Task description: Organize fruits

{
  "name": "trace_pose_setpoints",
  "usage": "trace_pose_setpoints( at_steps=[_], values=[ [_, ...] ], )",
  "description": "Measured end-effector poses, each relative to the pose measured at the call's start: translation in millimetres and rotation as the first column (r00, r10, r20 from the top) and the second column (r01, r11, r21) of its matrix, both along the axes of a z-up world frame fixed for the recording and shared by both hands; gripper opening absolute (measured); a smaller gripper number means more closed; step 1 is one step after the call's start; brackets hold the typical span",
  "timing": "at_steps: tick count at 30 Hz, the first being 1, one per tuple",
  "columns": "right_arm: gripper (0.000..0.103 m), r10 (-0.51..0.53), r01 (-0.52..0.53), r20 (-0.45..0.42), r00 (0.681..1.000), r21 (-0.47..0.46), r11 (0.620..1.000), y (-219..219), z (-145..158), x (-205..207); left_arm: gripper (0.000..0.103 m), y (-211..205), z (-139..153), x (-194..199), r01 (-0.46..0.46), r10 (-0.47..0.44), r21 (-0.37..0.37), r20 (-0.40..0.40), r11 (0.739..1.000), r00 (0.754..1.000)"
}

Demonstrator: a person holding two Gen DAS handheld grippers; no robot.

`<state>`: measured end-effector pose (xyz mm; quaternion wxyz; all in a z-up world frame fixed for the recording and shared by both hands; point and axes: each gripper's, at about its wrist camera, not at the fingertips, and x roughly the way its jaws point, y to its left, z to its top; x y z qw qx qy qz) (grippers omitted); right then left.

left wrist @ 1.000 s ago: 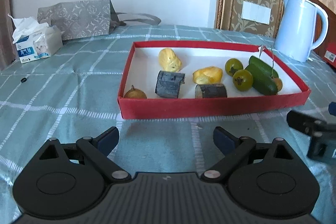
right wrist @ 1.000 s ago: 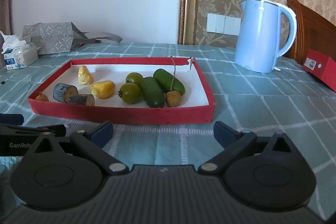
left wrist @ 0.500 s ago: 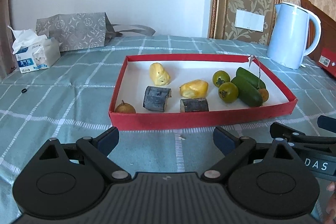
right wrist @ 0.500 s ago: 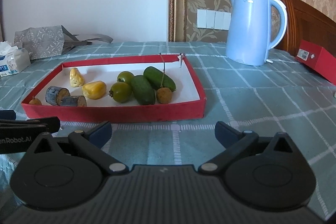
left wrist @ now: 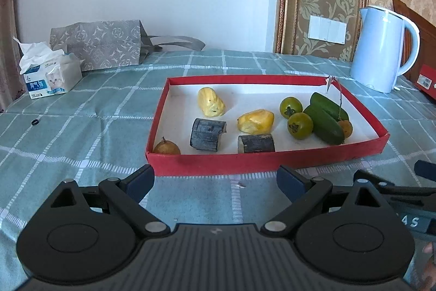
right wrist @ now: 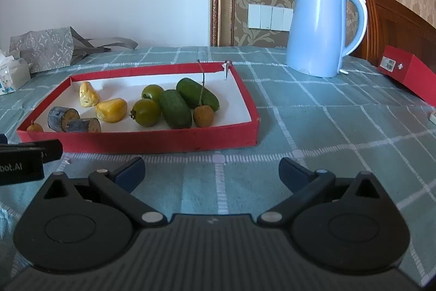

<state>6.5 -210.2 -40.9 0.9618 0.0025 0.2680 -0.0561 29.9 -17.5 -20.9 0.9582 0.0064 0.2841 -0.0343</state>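
Both our grippers, left gripper and right gripper, hover wide and empty before the red tray holding the fruits. Two cucumbers lie lengthwise away from us, nearer our right; small longan sits nearer our left.

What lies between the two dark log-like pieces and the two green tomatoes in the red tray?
One yellow fruit piece lies there, seen in the left wrist view.
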Motion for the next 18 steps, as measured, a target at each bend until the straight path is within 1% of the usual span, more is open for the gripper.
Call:
trace_pose_setpoints(
  at_steps=[4,8,14,18],
  values=[
    [0.103,0.002,-0.002,0.001,1.0,-0.005,1.0,1.4,-0.2,0.1,0.097,-4.0,4.4,-2.2,0.01,-0.01,0.0,0.015,1.0,1.0],
    [0.103,-0.002,0.002,0.006,1.0,-0.01,1.0,2.1,0.6,0.1,0.097,-12.6,7.3,-5.3,0.031,-0.031,0.024,0.029,0.999,0.999],
    [0.103,0.004,-0.004,0.014,1.0,-0.009,1.0,2.2,1.1,-0.6,0.097,-16.9,8.1,-5.1,0.035,-0.036,0.016,0.032,0.999,0.999],
    [0.103,0.009,-0.009,0.013,1.0,-0.008,1.0,2.5,0.9,-0.4,0.097,-19.6,8.4,-6.1,0.026,-0.028,0.043,0.048,0.999,0.998]
  ],
)
